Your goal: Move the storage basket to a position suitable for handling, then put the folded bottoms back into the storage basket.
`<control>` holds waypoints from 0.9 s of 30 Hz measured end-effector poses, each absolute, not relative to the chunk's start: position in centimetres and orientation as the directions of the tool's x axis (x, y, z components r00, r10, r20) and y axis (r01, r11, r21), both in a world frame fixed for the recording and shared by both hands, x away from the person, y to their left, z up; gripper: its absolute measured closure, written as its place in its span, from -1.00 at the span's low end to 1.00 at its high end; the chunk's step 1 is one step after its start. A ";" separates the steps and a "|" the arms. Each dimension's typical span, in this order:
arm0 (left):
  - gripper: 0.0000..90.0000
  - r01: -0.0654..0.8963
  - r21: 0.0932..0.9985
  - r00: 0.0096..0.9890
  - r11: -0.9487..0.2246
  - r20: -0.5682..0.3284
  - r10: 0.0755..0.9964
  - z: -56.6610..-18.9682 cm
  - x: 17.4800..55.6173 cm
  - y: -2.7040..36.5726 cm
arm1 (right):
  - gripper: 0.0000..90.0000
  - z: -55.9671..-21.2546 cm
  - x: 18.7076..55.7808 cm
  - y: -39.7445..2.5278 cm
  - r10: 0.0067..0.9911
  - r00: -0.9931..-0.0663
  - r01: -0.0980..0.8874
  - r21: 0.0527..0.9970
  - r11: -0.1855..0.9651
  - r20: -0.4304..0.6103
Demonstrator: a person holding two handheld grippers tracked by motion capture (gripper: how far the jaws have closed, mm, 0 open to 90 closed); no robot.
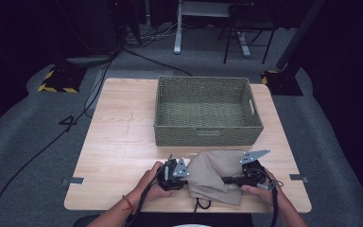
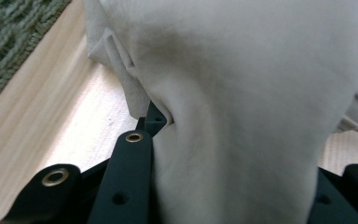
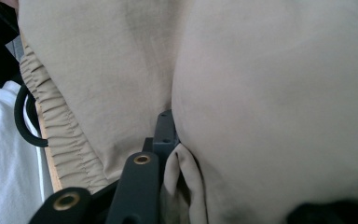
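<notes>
A tan garment (image 1: 215,172) with an elastic waistband lies bunched near the table's front edge, between my two grippers. My left gripper (image 1: 188,174) holds its left side, and in the left gripper view (image 2: 223,135) the cloth (image 2: 242,93) fills the space between the jaws and drapes over the right one. From the other side, my right gripper (image 1: 224,179) grips the right side. The right gripper view (image 3: 205,140) shows a fold of the cloth (image 3: 261,93) pinched against the visible left finger (image 3: 165,130), with the other finger hidden under fabric.
A green woven basket (image 1: 208,135) stands just beyond the garment on the wooden table (image 1: 118,142); its wall (image 2: 9,37) is at the top left of the left gripper view. A black drawstring (image 3: 23,121) hangs off the waistband over the table's front edge.
</notes>
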State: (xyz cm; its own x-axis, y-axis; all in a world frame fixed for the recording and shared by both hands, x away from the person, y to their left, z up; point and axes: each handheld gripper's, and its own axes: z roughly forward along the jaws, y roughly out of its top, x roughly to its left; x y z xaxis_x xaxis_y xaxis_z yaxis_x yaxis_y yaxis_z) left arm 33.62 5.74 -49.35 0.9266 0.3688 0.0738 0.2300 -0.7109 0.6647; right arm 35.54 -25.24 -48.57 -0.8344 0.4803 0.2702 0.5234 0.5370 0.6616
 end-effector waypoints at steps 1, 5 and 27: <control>0.54 0.229 0.666 0.927 -0.710 0.074 0.368 -49.3 33.7 5.7 | 0.62 -48.6 35.6 -25.2 0.482 -0.834 0.522 0.665 0.535 0.268; 0.55 0.229 0.667 0.927 -0.709 0.072 0.367 -49.3 34.0 5.8 | 0.65 -48.3 35.5 -25.0 0.491 -0.839 0.503 0.676 0.539 0.233; 0.57 0.162 0.695 0.929 -0.700 0.131 0.345 -46.2 34.1 4.7 | 0.69 -45.4 35.4 -25.9 0.512 -0.846 0.448 0.719 0.531 0.149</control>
